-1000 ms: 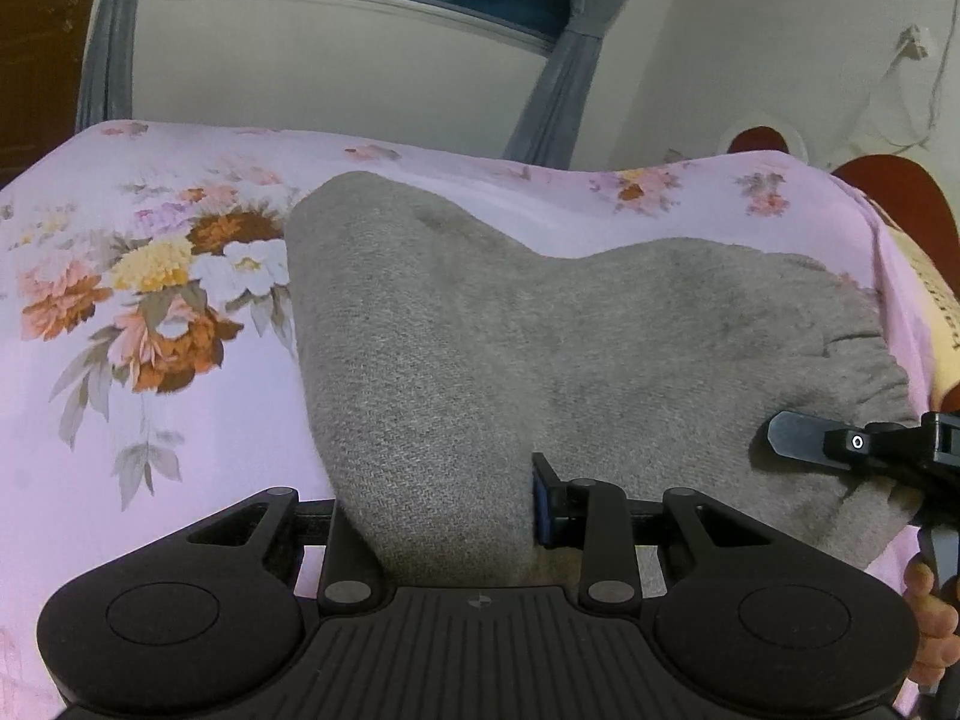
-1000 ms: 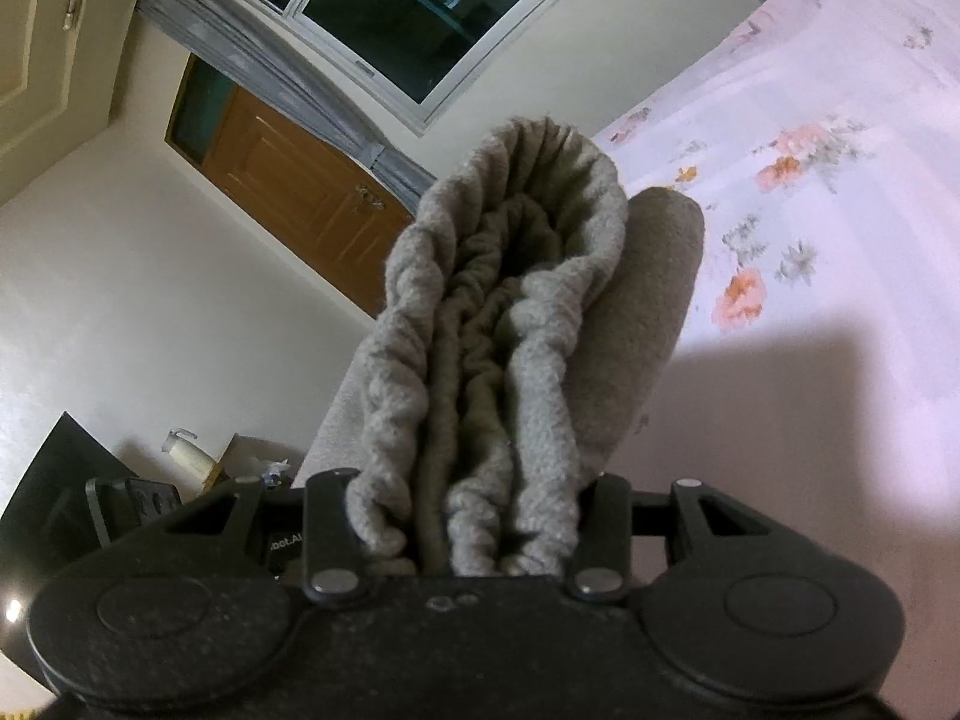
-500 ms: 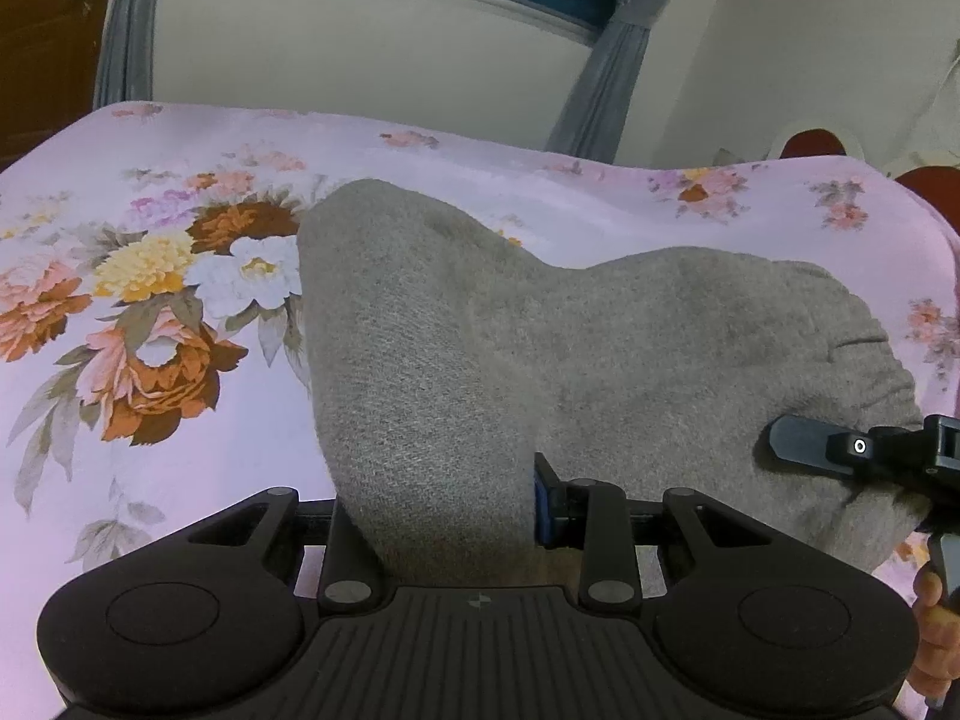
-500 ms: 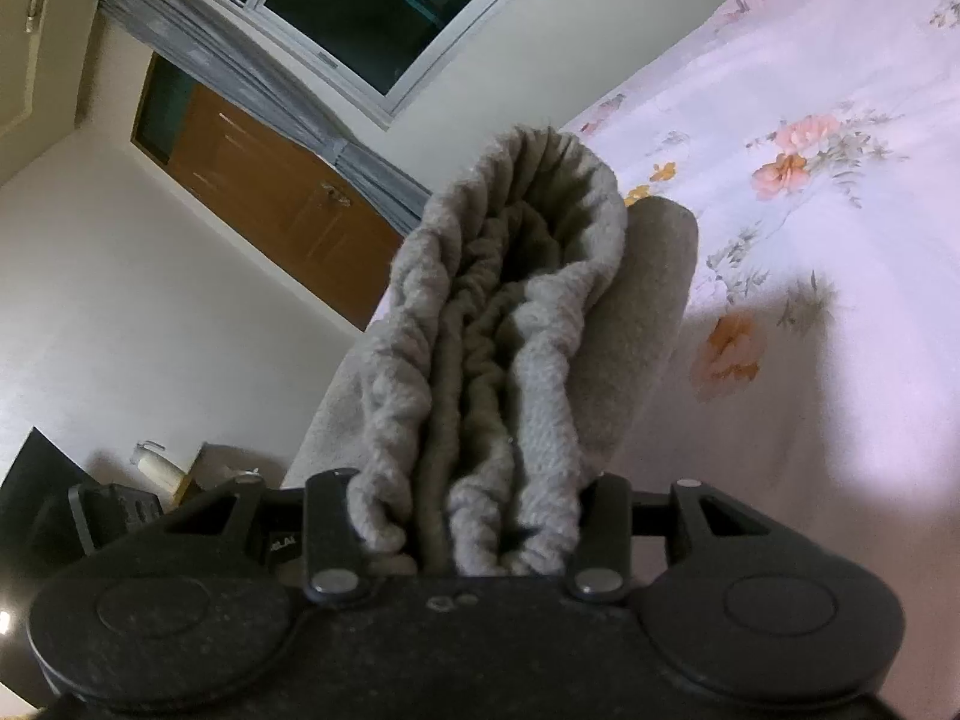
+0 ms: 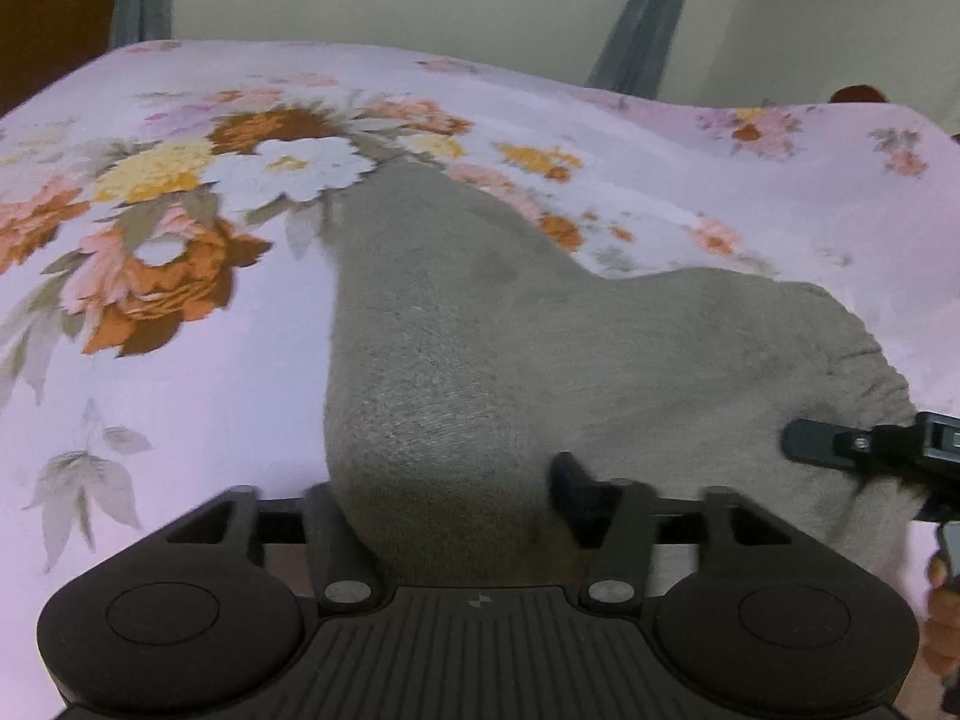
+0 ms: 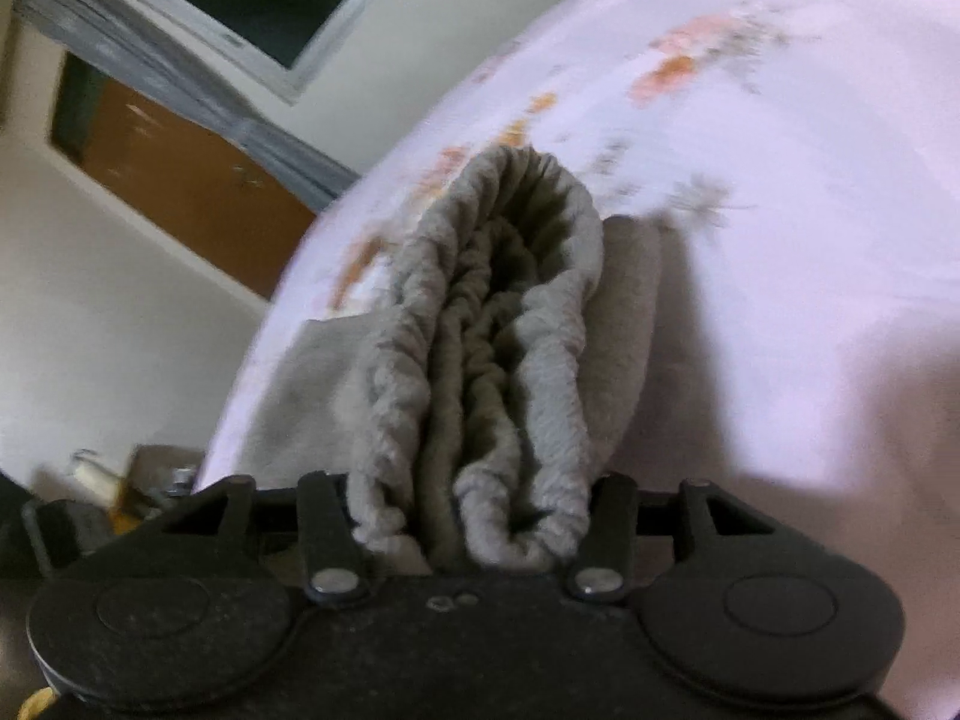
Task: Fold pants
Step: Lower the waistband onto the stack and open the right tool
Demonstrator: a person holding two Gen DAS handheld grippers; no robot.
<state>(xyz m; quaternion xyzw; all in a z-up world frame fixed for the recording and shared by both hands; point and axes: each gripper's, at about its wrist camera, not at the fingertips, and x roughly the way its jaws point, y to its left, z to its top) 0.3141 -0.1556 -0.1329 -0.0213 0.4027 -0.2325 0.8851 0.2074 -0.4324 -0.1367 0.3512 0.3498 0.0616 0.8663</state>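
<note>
Pants (image 5: pixel 540 360) stretch sideways between left gripper (image 5: pixel 456 498) and right gripper (image 6: pixel 474 516); both jaws, just opening, half-wide, still flank cloth on the bedsheet (image 5: pixel 180 390).

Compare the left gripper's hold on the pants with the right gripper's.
The left gripper has a smooth folded edge of the pants in its jaws; the right gripper has the ruffled waistband. The left gripper looks across the pants on the bedsheet; the right gripper looks along them, end-on. Shared: both jaws have just been opening with cloth between them; whether either still pinches is unclear.
</note>
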